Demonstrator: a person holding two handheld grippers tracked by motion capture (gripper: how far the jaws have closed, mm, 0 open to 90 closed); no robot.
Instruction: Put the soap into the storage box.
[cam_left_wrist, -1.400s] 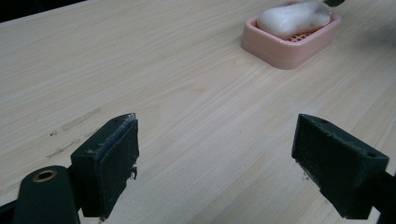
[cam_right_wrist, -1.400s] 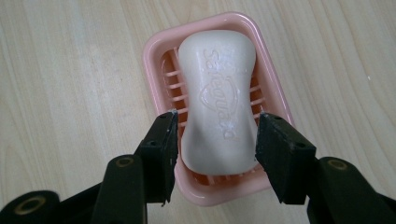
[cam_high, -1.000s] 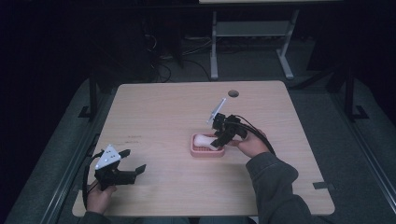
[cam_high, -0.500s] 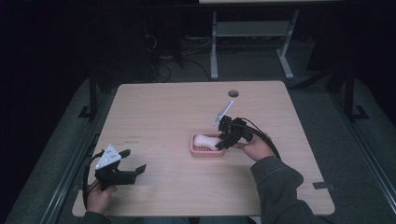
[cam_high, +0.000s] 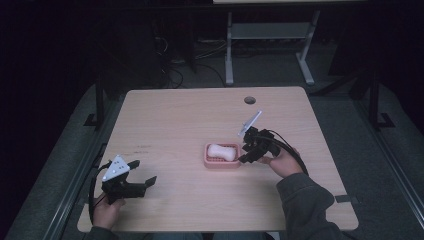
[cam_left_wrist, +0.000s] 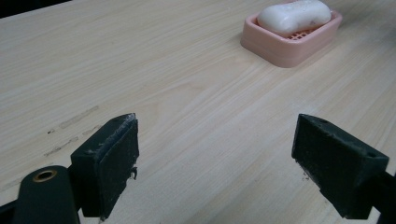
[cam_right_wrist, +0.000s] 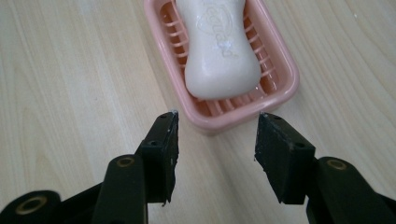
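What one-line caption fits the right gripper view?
Right hand-held gripper, jaws apart with nothing between them, faces the near end of a pink soap dish holding a white soap bar.

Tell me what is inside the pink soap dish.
A white bar of soap lies in the pink soap dish, on its slotted floor. The slots show around the bar; the floor beneath it is covered.
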